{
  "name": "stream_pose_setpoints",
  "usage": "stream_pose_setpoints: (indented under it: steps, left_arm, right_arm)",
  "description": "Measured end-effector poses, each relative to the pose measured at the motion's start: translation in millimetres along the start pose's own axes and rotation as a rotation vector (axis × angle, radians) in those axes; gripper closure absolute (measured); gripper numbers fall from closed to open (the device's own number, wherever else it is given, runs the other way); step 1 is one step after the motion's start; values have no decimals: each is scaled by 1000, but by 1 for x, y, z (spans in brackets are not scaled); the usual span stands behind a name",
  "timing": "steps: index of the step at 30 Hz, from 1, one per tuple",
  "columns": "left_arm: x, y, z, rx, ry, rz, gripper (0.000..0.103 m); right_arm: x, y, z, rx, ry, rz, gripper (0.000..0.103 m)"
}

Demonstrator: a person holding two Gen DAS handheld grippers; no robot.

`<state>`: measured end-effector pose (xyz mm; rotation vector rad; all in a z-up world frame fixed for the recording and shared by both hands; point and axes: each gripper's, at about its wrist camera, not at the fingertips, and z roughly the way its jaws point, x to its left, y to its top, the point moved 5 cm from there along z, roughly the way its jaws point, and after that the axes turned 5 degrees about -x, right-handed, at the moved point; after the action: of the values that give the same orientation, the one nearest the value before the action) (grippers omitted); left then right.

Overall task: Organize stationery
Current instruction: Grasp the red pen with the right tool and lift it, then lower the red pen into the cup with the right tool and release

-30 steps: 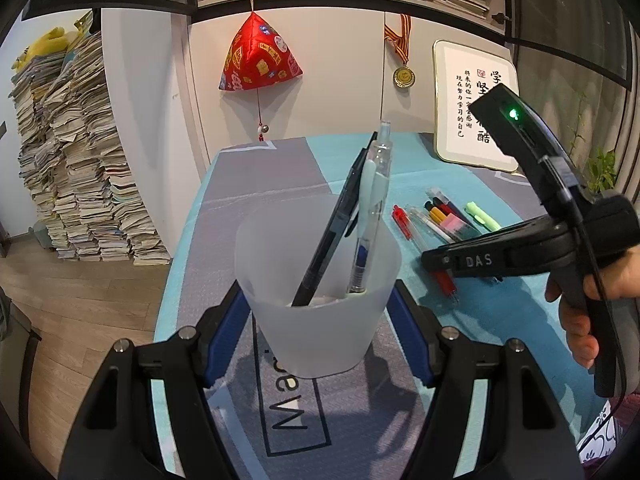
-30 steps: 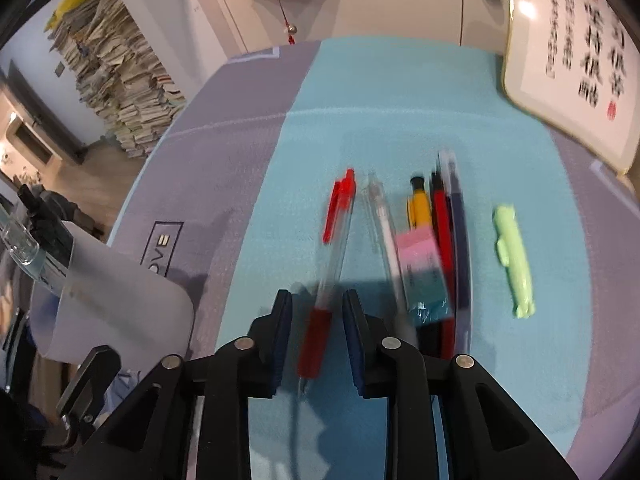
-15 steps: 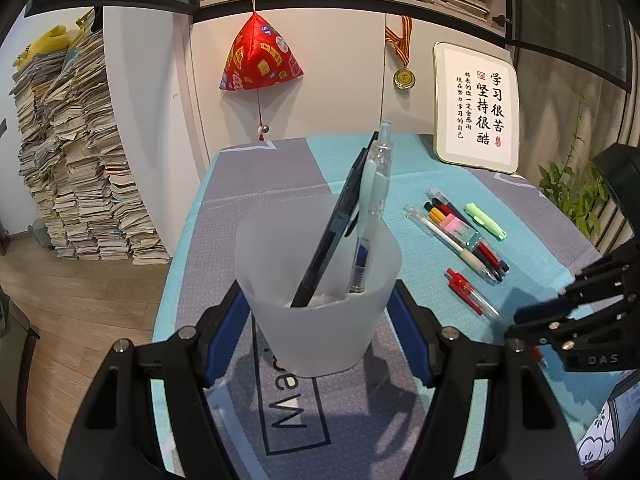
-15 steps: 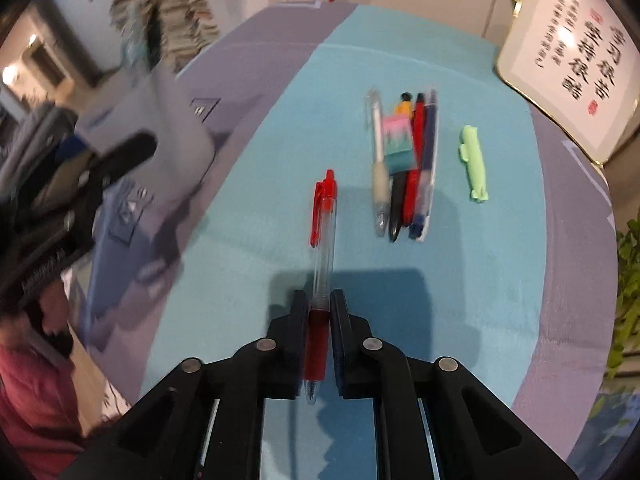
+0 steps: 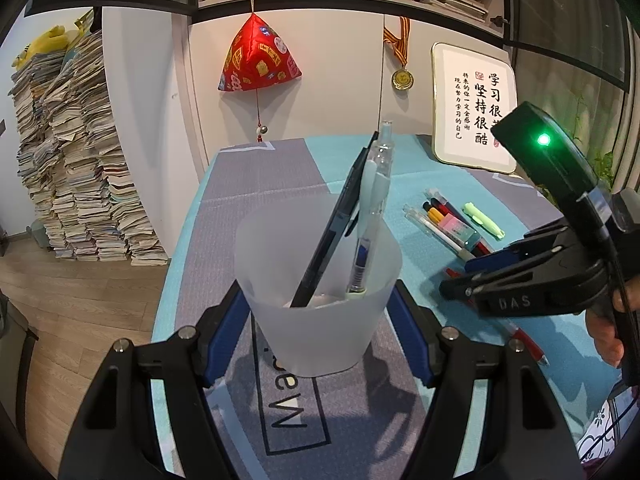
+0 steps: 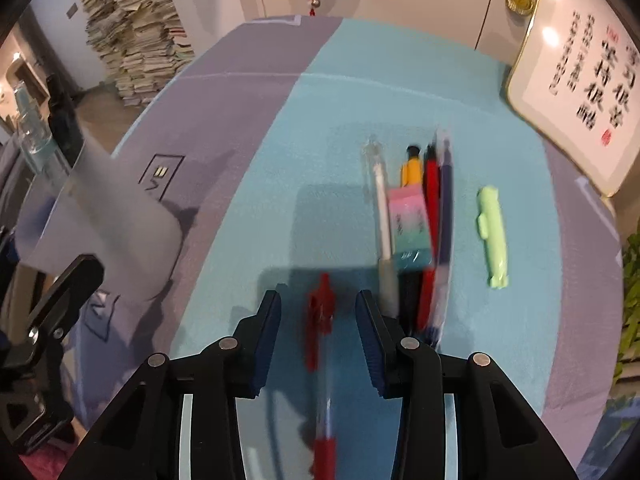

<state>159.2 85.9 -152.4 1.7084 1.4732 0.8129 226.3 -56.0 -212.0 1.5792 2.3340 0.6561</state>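
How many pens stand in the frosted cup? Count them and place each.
2. The black pen leans on the left; the clear pen stands right of it, both inside the frosted cup. Its cloudy wall could hide something short.

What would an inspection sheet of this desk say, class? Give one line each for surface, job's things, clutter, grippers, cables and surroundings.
Surface: table under a teal and grey cloth.
Job's things: frosted cup holding two pens; red pen flat on the cloth; pen bundle with an eraser on top; green highlighter lying apart.
Clutter: nothing seen.
Grippers: left gripper shut on the cup; right gripper opening, red pen between its jaws, untouched.
Cables: one along the right gripper's handle.
Surroundings: paper stacks, framed calligraphy, medal.
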Motion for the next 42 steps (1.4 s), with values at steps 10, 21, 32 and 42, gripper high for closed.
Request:
stream_pose_setpoints:
  steps: [10, 21, 32, 42]
  left_arm:
    - [-2, 0, 0, -7, -14, 2, 35]
    - [-20, -1, -3, -21, -65, 42, 35]
    - [-22, -1, -2, -19, -67, 47, 35]
    - [-23, -1, -3, -19, -72, 55, 35]
  right_arm:
    - [3, 3, -84, -164, 129, 38, 89]
    - [37, 43, -228, -503, 266, -21, 89]
    - [60, 67, -238, -540, 289, -56, 89]
    - [82, 74, -173, -433, 313, -90, 90]
